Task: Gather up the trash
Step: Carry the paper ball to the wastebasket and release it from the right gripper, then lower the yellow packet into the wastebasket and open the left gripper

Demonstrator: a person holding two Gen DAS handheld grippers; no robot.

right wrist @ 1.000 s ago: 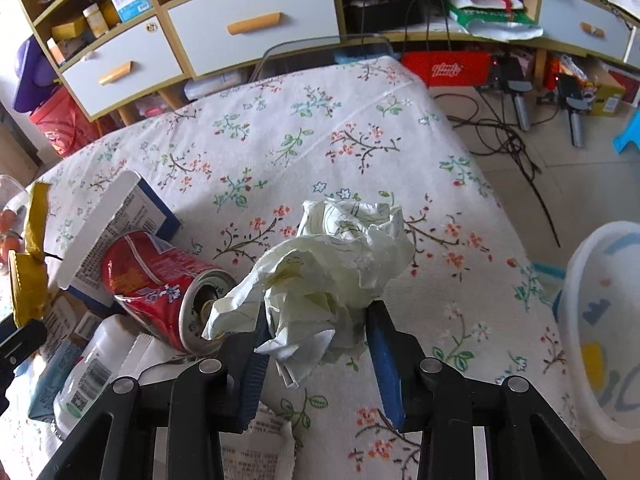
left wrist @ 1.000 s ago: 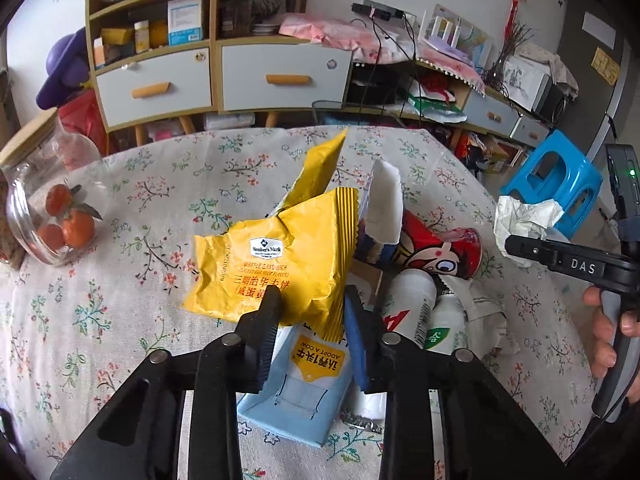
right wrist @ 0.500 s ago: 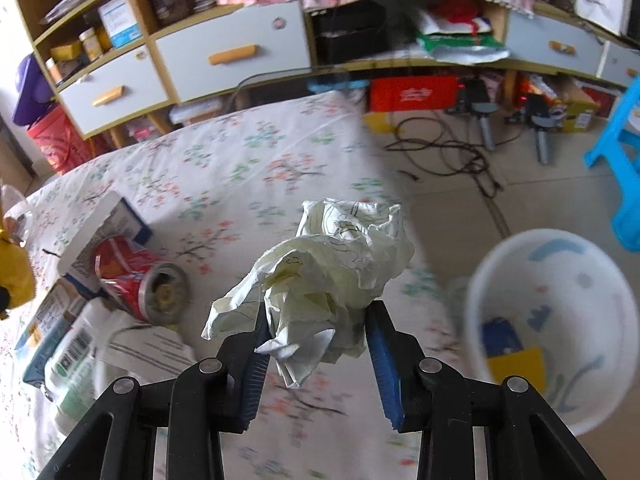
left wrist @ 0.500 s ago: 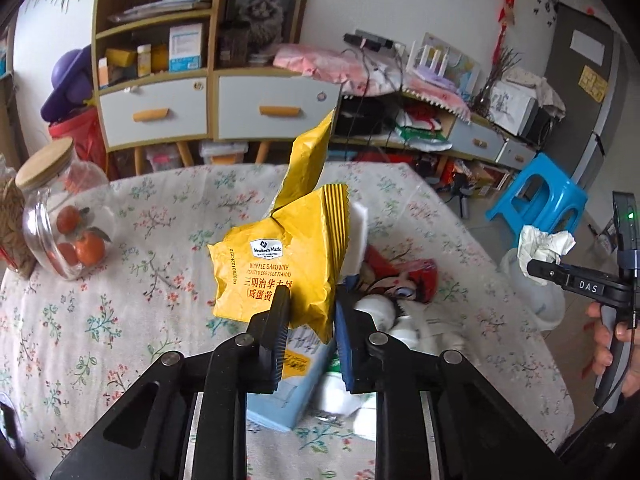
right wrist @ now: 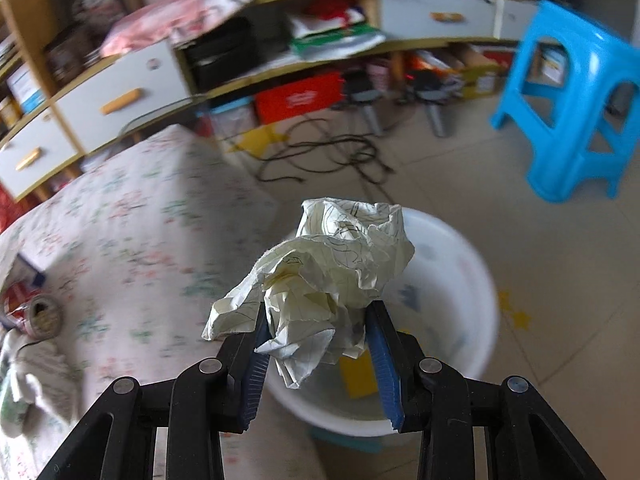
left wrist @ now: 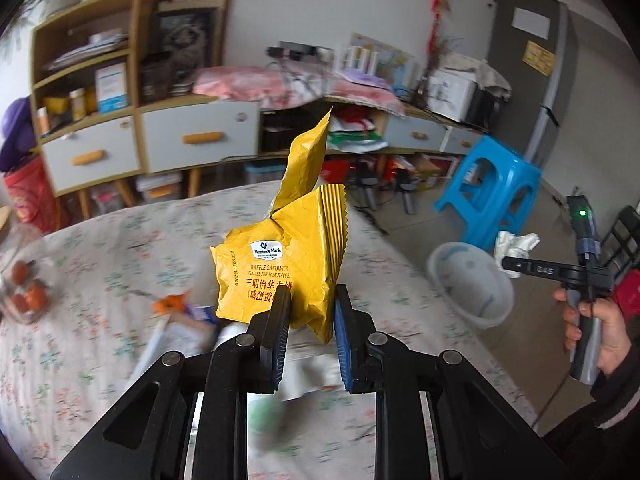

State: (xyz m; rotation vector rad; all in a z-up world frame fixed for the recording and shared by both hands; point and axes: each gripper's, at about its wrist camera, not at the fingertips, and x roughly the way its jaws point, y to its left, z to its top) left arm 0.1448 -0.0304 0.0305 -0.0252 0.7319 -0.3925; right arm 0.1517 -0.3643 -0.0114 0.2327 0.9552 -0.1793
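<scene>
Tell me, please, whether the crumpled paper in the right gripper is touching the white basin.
Apart. In the right wrist view the crumpled paper hangs clamped in the right gripper above the white basin on the floor.

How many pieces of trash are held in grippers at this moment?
2: a yellow foil snack wrapper in the left gripper above the table, and a crumpled white paper ball in the right gripper above the white basin.

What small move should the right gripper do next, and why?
Probably open the right gripper: it is shut on the crumpled paper, which hangs above the white bin beside the table, so the paper should fall in.
</scene>
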